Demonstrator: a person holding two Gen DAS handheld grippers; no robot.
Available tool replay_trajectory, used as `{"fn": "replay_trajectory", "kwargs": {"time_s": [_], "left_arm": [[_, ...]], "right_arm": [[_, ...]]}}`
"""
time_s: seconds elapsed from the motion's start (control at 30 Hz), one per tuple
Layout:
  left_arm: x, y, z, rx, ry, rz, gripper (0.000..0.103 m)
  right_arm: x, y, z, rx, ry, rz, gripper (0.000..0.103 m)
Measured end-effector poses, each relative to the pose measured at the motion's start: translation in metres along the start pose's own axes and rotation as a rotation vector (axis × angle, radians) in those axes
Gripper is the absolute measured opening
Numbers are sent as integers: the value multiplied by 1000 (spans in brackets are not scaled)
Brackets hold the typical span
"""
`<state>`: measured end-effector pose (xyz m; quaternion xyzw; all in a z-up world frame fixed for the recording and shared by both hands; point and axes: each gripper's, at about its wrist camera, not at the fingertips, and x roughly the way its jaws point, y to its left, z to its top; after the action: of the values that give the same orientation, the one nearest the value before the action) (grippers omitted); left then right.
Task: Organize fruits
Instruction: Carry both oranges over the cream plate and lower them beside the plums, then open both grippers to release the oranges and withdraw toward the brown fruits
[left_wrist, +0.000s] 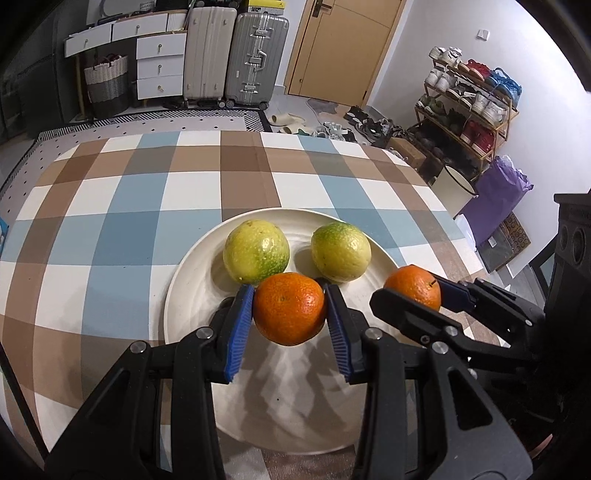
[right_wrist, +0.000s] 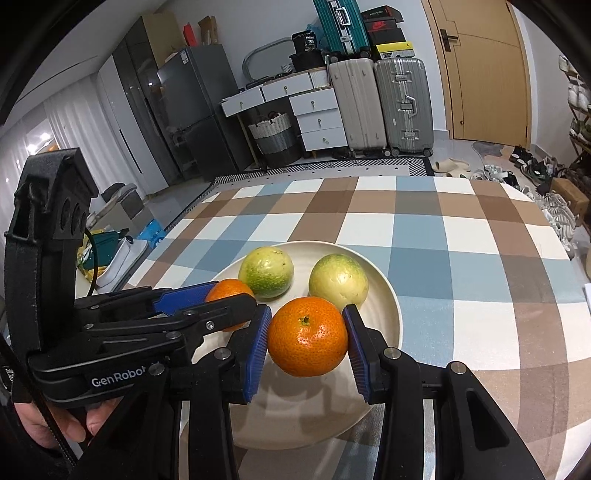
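Left wrist view shows my left tool (left_wrist: 290, 308) pinching an orange mandarin (left_wrist: 289, 308), blue pads (left_wrist: 239, 328) pressed to its two sides, the fruit lifted over the near half of a cream plate (left_wrist: 192, 295). Two yellow-green fruits sit on the far half of that plate: one to the left (left_wrist: 256, 250), one to the right (left_wrist: 340, 252), close together but apart. At the right edge of the plate my right tool (left_wrist: 410, 291) comes in from the side, clamped on a second mandarin (left_wrist: 413, 286) with its stem stub pointing right. The plate rests on the counter under a checked cloth (left_wrist: 147, 206) of blue, brown and white squares.

From the right wrist view, my right tool (right_wrist: 307, 338) grips its mandarin (right_wrist: 307, 336) stem end up, above the plate's (right_wrist: 391, 295) near part. The left tool (right_wrist: 229, 295) reaches across from the left, its mandarin (right_wrist: 231, 291) partly hidden behind the black finger. My hand (right_wrist: 48, 424) shows at the lower left, under that tool's body. Both green fruits (right_wrist: 266, 272) (right_wrist: 338, 282) lie beyond the held ones
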<state>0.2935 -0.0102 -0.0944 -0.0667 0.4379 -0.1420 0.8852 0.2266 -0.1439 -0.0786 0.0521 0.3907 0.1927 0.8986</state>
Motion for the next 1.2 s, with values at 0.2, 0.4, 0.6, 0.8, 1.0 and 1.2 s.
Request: {"fn": "replay_trajectory", "kwargs": {"time_s": [0.2,0.4,0.6,0.8,1.0,1.2], "left_arm": [[8,1,3,-4,4,9,36],[9,4,4,-9,-9,-3,36],[5,6,5,-16,-15,-5,48],[-6,3,5,3,-44,-20,55],[-22,-2,0,4,-59,-18,55],[-45,-6,-13,10,-79,-16,55]], "right_arm": [[8,-6,-2,32,2,-13,41],[11,-8,-1,33,-4,-14,41],[5,-7,1,26,-33,-4,46],[-13,-11,1,54,-64,4,52],[-33,-10,-6,86,-87,16,54],[-52,-2,-12,70,-97,7,59]]}}
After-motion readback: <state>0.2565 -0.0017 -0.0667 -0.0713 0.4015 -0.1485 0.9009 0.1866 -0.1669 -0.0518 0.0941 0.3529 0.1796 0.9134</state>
